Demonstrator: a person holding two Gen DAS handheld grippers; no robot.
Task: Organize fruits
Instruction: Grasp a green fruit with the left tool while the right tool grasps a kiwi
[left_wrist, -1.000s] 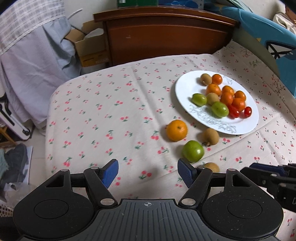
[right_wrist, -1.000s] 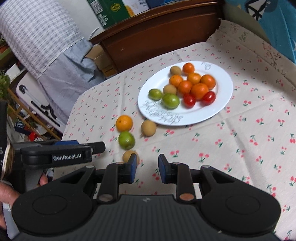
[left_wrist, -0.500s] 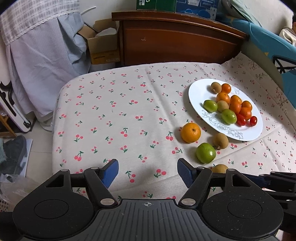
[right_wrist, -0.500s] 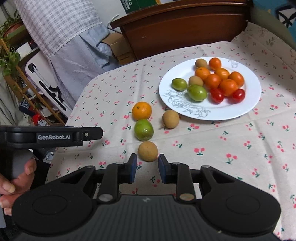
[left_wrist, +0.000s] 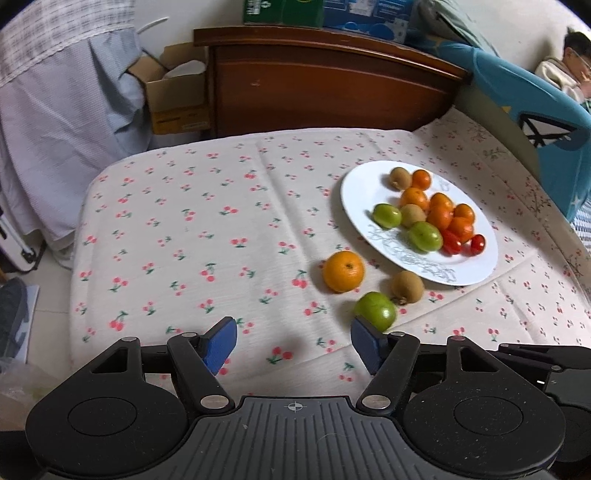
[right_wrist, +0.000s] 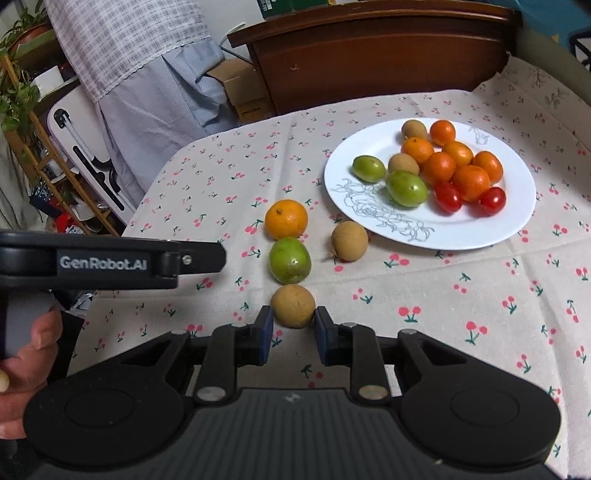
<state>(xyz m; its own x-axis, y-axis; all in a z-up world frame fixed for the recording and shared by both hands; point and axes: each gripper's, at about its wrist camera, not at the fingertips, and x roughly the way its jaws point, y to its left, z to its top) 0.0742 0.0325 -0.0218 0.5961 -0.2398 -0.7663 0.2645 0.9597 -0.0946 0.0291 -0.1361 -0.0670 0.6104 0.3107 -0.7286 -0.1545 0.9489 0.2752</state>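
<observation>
A white plate (right_wrist: 369, 206) (left_wrist: 354, 192) holds several oranges, green fruits, brown fruits and two cherry tomatoes. Loose on the cherry-print cloth lie an orange (right_wrist: 286, 218) (left_wrist: 343, 271), a green fruit (right_wrist: 290, 259) (left_wrist: 375, 311), a brown fruit by the plate (right_wrist: 349, 240) (left_wrist: 407, 287) and a nearer brown fruit (right_wrist: 293, 305). My right gripper (right_wrist: 293, 330) is open, its blue fingertips on either side of the nearer brown fruit's near edge. My left gripper (left_wrist: 293, 345) is wide open and empty, with the green fruit just beyond its right fingertip.
A dark wooden headboard (left_wrist: 325, 81) stands beyond the cloth's far edge, with a cardboard box (left_wrist: 177, 99) and hanging cloth to its left. A blue cushion (left_wrist: 535, 122) lies at the right. The left gripper's body (right_wrist: 110, 260) crosses the right wrist view's left side.
My right gripper has moved forward to the nearer brown fruit, which now sits between its fingertips. My left gripper has shifted, and the loose fruits lie a little nearer to it.
</observation>
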